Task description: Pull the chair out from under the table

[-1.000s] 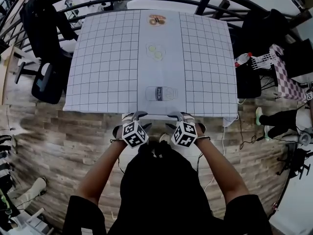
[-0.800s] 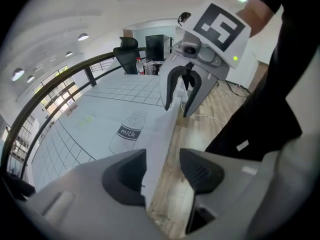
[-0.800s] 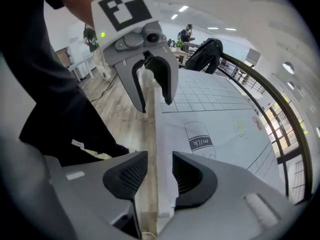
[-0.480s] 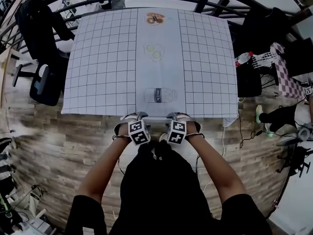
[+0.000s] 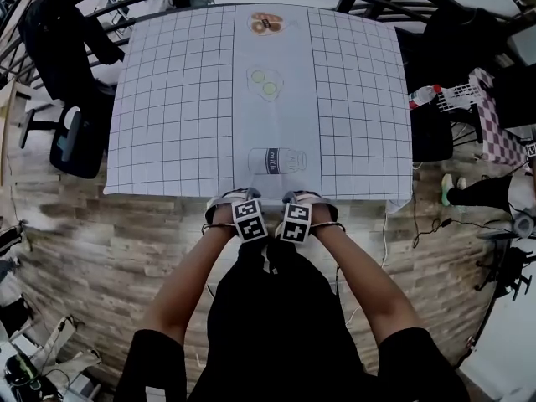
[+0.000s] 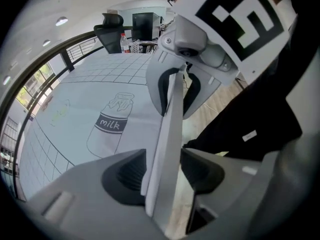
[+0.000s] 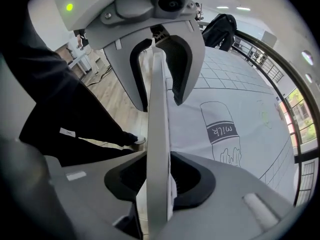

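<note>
The chair stands hidden beneath the tablecloth point(image 5: 176, 124) at the table's near edge. Only its top rail point(image 6: 167, 129) shows, and the seat and legs are out of sight in every view. That rail runs between the jaws of the left gripper point(image 6: 162, 173), which have just been opening, and of the right gripper point(image 7: 159, 176), which have just been closing. Whether any pad presses on it cannot be told. In the head view the marker cubes point(image 5: 249, 221) cover both sets of jaws. The printed picture point(image 5: 266, 25) at the cloth's far end is too small to identify. At the right edge a person's leg point(image 5: 473, 193) is cut off.
</note>
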Demonstrator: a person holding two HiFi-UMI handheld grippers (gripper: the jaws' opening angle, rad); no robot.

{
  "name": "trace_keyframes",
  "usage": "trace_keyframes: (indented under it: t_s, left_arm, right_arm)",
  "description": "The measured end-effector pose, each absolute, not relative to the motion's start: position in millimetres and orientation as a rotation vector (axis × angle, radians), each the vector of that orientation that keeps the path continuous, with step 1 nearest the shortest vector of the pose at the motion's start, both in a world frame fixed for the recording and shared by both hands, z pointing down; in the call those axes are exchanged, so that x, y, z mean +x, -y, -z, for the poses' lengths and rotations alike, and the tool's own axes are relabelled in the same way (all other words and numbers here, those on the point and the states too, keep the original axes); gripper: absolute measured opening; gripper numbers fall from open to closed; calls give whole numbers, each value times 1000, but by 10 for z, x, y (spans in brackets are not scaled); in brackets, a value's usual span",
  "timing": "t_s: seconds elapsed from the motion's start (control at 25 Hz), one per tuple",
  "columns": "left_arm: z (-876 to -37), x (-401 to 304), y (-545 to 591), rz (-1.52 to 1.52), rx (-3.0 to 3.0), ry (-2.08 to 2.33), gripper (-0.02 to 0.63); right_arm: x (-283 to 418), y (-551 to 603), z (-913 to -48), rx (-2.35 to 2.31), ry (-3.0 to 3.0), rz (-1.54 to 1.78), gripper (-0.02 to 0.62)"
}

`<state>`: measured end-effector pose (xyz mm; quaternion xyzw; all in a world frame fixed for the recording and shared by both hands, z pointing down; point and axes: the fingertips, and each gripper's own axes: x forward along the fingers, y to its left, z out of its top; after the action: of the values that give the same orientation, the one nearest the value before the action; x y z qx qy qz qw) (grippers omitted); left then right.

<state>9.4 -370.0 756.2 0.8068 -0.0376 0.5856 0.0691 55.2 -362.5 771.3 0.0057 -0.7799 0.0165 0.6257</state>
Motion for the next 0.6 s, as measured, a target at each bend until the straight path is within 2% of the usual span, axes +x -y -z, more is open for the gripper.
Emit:
trace_keyframes:
  t_s: [0.6]
  left_arm:
    - [-7826, 106, 3593, -1867, 2363, -47, 212]
  right_arm:
    - [492, 3666, -7933, -37, 1747, -70, 135]
